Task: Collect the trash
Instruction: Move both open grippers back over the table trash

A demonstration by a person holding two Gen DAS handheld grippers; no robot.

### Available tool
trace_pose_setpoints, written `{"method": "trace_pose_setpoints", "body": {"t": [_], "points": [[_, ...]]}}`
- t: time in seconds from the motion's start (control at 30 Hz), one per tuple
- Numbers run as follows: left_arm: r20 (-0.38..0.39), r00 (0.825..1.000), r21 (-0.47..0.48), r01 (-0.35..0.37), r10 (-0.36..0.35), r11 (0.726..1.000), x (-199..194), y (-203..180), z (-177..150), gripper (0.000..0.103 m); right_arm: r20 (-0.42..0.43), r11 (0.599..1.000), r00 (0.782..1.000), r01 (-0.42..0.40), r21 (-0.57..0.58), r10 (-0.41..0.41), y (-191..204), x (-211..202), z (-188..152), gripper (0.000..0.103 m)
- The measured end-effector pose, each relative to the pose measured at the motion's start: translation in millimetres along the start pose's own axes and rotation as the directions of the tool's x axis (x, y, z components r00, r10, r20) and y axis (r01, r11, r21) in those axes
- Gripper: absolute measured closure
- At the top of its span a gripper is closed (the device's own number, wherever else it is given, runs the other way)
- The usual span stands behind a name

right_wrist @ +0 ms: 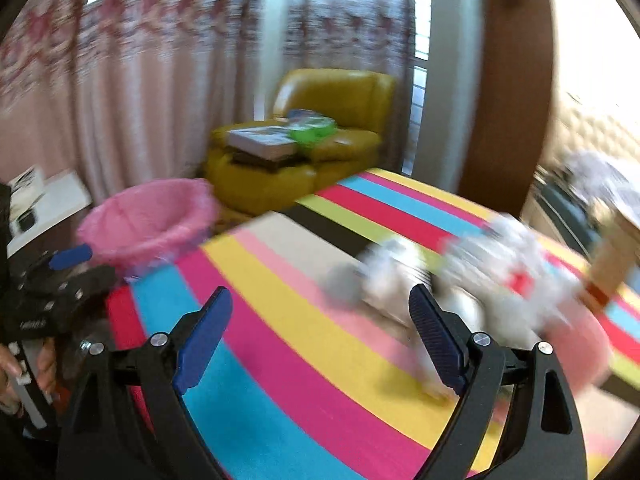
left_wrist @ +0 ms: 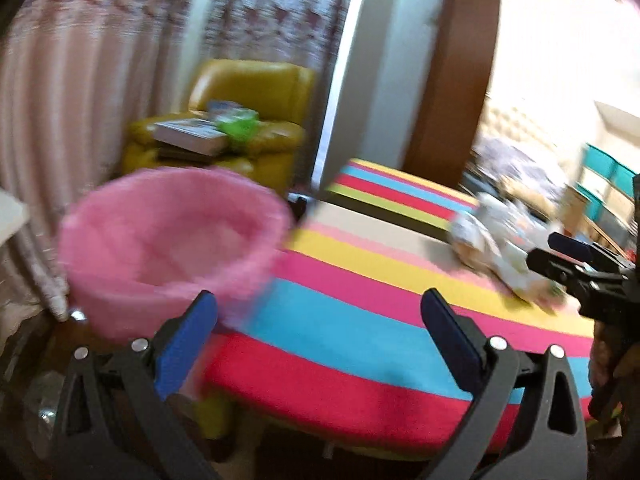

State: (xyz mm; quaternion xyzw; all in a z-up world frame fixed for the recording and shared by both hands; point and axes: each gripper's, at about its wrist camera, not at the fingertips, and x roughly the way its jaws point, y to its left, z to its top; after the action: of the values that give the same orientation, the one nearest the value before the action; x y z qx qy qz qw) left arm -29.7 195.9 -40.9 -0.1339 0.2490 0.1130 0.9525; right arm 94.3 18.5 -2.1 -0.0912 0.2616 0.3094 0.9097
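Two grippers hover over a striped tablecloth (right_wrist: 280, 320), and neither holds anything: the left gripper (left_wrist: 320, 316) has its blue pads spread wide with only cloth between them, and the right gripper (right_wrist: 320, 320) is spread nearly as far, also empty. Trash (right_wrist: 460, 280), a blurred heap of crumpled white paper or wrappers with a red spot, lies on the cloth at centre right of the right wrist view, just beyond the right-hand pad. It looks light, soft and crushable, likely to slide on the fabric, so my judgement is that a pinch across a raised fold near the middle of the heap suits best. A pink-lined bin (left_wrist: 172, 240) stands at the table's left edge, mid-left in the left wrist view, large and close. That view shows the bin's open mouth and the right gripper entering at the right edge; the right wrist view shows the heap nearer, and a hand (right_wrist: 24, 372) at lower left
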Motion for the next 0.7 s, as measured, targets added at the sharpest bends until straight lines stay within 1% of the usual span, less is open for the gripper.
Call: {"method": "trace_pose_setpoints", "body": {"t": [0.03, 0.1, 0.2, 0.3, 0.4, 0.47, 0.57, 0.63, 0.67, 0.7], "points": [[-0.021, 0.999, 0.015, 0.04, -0.04, 0.999, 6.1, -14.2, -2.2, 0.005, -0.001, 1.0, 1.0, 0.017, 0.025, -0.017, -9.9, -3.6, -5.0, 0.019], [-0.06, 0.993, 0.05, 0.107, -0.104, 0.993, 17.9, -42.4, -6.3, 0.005, -0.004, 0.993, 0.997, 0.078, 0.087, -0.078, -42.4, -14.1, -20.3, 0.019], [-0.09, 0.984, 0.097, 0.163, -0.154, 0.982, 30.1, -74.5, -10.3, 0.005, -0.028, 0.975, 0.986, 0.169, 0.143, -0.167, -78.9, -23.0, -40.6, 0.019], [-0.127, 0.973, 0.16, 0.212, -0.193, 0.964, 43.8, -111.6, -10.1, 0.005, -0.062, 0.95, 0.974, 0.226, 0.216, -0.217, -109.9, -28.8, -57.3, 0.019], [-0.162, 0.96, 0.204, 0.26, -0.229, 0.944, 56.5, -145.4, -8.2, 0.005, -0.088, 0.918, 0.969, 0.246, 0.31, -0.23, -142.7, -35.3, -71.2, 0.019], [-0.192, 0.948, 0.209, 0.293, -0.255, 0.933, 66.5, -165.0, -6.7, 0.005, -0.112, 0.905, 0.962, 0.271, 0.327, -0.248, -150.0, -37.0, -76.1, 0.019], [-0.22, 0.937, 0.218, 0.318, -0.271, 0.923, 79.8, -185.8, -7.5, 0.005, -0.148, 0.887, 0.959, 0.281, 0.366, -0.242, -162.4, -34.0, -81.5, 0.019], [-0.229, 0.937, 0.237, 0.316, -0.263, 0.919, 86.3, -192.5, -8.5, 0.005, -0.163, 0.885, 0.958, 0.28, 0.371, -0.235, -160.1, -30.6, -80.6, 0.019], [-0.23, 0.94, 0.25, 0.306, -0.25, 0.919, 91.1, -195.4, -7.9, 0.005, -0.166, 0.891, 0.96, 0.272, 0.364, -0.226, -157.8, -29.0, -80.0, 0.019], [-0.224, 0.948, 0.268, 0.281, -0.224, 0.922, 95.6, -196.5, -6.5, 0.005, -0.165, 0.899, 0.963, 0.26, 0.353, -0.214, -155.7, -26.8, -78.5, 0.02]]}}
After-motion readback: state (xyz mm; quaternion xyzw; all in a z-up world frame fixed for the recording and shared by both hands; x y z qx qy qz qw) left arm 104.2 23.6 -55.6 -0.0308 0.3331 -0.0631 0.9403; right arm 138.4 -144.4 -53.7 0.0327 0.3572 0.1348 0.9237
